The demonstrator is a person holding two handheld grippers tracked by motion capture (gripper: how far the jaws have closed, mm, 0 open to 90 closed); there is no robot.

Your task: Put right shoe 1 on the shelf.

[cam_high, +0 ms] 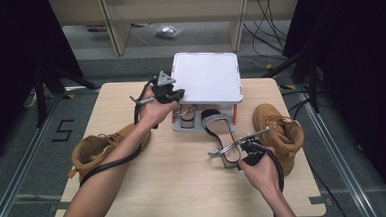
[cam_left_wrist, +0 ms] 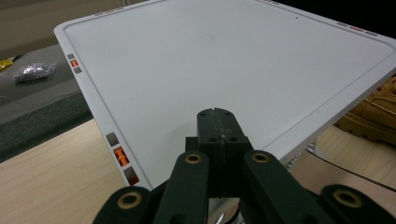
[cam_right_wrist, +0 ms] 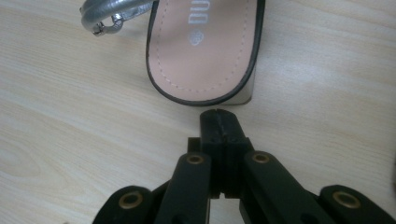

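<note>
A sandal (cam_high: pixel 221 133) with a silver strap lies on the wooden table (cam_high: pixel 185 189), its toe end at the low white rack (cam_high: pixel 208 76). In the right gripper view its pink insole (cam_right_wrist: pixel 205 46) and silver strap (cam_right_wrist: pixel 112 14) lie just beyond my right gripper (cam_right_wrist: pixel 219 114), which is shut and empty, a small gap short of the heel. From above, the right gripper (cam_high: pixel 244 161) is at the sandal's heel end. My left gripper (cam_high: pixel 178 94) is at the rack's front left corner; its jaws (cam_left_wrist: pixel 217 114) are shut and empty over the white top (cam_left_wrist: pixel 224 65).
A second sandal (cam_high: pixel 186 117) sits on the rack's lower shelf. One tan boot (cam_high: pixel 100 148) lies at the table's left edge and another (cam_high: pixel 280 131) stands at the right, also visible beside the rack (cam_left_wrist: pixel 373 112). A plastic bag (cam_left_wrist: pixel 32 72) lies on the floor beyond.
</note>
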